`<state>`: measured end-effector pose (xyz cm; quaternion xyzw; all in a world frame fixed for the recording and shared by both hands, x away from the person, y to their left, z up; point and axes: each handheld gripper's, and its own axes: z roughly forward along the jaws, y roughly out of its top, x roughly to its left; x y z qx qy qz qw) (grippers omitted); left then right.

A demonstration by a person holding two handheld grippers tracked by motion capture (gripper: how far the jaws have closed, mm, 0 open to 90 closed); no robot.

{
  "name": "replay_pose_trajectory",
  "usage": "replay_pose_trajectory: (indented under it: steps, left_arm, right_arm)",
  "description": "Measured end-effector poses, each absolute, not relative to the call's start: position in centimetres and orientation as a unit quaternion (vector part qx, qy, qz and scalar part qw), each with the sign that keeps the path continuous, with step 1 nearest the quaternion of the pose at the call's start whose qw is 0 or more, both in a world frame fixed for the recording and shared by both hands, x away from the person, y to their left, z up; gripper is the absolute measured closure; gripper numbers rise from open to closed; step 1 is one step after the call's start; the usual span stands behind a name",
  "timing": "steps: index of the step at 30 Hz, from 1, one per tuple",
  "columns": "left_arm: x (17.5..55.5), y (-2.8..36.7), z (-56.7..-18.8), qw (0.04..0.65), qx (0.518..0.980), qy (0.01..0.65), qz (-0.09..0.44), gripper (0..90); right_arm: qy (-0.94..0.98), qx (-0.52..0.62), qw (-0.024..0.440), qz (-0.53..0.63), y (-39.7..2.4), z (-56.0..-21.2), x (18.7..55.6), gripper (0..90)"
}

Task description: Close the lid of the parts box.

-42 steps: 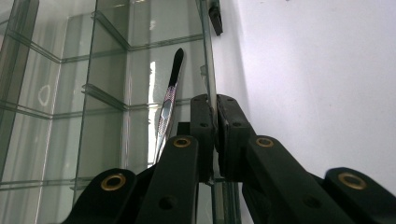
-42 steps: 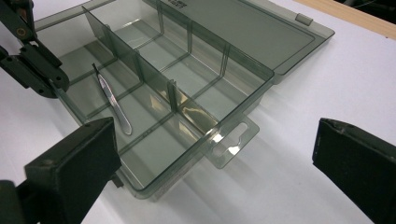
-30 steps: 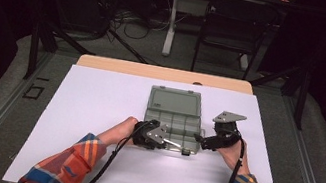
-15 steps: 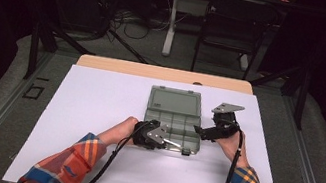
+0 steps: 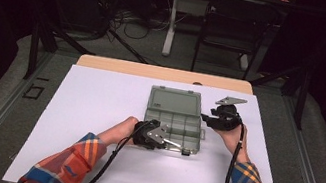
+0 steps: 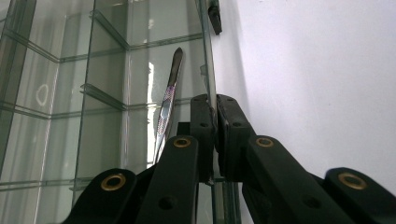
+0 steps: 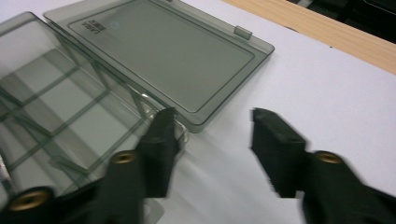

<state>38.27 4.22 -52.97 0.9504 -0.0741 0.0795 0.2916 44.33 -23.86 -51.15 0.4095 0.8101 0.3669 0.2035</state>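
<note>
White sheeting underneath; my left gripper (image 5: 180, 147) clamps the box wall (image 6: 208, 84); right gripper (image 7: 210, 135), just narrowing, apparently ungripped, sits beside the hinged lid (image 7: 159, 56).

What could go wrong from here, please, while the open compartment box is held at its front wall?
1. The left gripper pinches only the thin front wall of the clear box; a tug could tip the box or let the wall slip free.
2. Tweezers lie loose in a compartment beside that wall and could slide out.
3. The right gripper, jaws just closing with nothing between them, hangs by the open lid and could knock it.
</note>
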Motion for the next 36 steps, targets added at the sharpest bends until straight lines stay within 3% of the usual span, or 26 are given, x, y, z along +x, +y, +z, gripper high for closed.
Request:
replay_pose_trajectory:
  steps: [4, 9, 18, 36]
  left_arm:
    - [38.3, 4.2, -53.0, 0.291, 0.95, -0.075, 0.079, 86.3]
    - [38.4, 4.2, -52.9, 0.289, 0.951, -0.076, 0.076, 86.3]
    - [38.4, 4.3, -53.0, 0.293, 0.951, -0.074, 0.071, 86.4]
    - [39.1, 4.4, -53.1, 0.303, 0.948, -0.079, 0.047, 86.4]
  right_arm:
    - [0.815, 0.409, 0.21, 0.352, -23.8, -51.4, 44.9, 75.7]
    - [0.829, 0.404, 0.205, 0.329, -23.3, -52.4, 45.5, 84.4]
    - [0.838, 0.403, 0.206, 0.306, -22.6, -53.4, 46.2, 89.9]
    - [0.855, 0.395, 0.188, 0.279, -22.0, -54.7, 48.1, 90.0]
